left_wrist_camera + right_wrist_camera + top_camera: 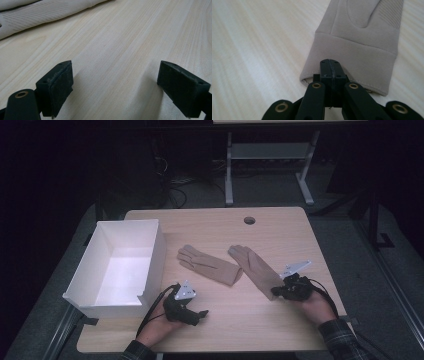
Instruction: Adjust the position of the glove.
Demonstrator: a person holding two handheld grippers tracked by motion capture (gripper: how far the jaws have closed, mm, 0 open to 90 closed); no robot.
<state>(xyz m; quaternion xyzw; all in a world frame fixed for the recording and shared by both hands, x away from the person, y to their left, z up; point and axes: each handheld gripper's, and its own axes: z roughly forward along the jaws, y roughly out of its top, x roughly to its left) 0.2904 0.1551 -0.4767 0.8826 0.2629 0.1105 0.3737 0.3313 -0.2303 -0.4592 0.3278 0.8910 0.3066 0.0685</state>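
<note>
My right tongs (330, 72) pinched tight on cuff hem of right glove (255, 265); glove runs flat away from them, fingers far end. My left tongs (115, 85) spread wide over bare desk (120, 42), gripping nothing. Left glove (207, 264) lies ahead of them, apart. White box (117, 265) just beside their outer flank.

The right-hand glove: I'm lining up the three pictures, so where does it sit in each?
High view: the right-hand glove lies right of centre, cuff at the right claw.
Left gripper view: cannot tell which glove the fabric at top left is.
Right gripper view: top centre, cuff at the shut claw.
Shared landmark: the wooden table.
</note>
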